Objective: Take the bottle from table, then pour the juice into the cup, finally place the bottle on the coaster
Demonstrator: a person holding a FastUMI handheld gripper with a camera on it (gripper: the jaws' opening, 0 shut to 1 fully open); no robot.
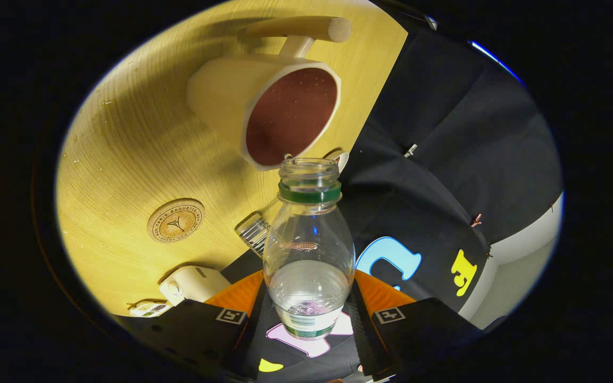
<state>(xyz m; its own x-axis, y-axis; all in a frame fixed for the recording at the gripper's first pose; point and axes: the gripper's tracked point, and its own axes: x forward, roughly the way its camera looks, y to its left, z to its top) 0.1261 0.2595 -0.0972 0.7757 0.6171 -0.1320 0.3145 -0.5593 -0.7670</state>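
My gripper (309, 319) is shut on a clear plastic bottle (309, 250) with a green neck ring and no cap; both fingers press on its lower body. The whole view is tilted, so the wooden table (125, 159) slants. The bottle's open mouth sits just at the rim of a cream cup (269, 101) with a wooden handle. The cup holds dark reddish-brown juice (290, 114). The bottle looks nearly empty. A round cork coaster (175, 220) lies on the table, beside the bottle and nearer than the cup.
A small clear ribbed object (253, 234) lies by the table's edge next to the bottle. A cream-coloured device (192, 284) sits on the table near my fingers. A few drops (105, 103) spot the wood. Beyond the table edge hangs the booth's black cloth wall (461, 138).
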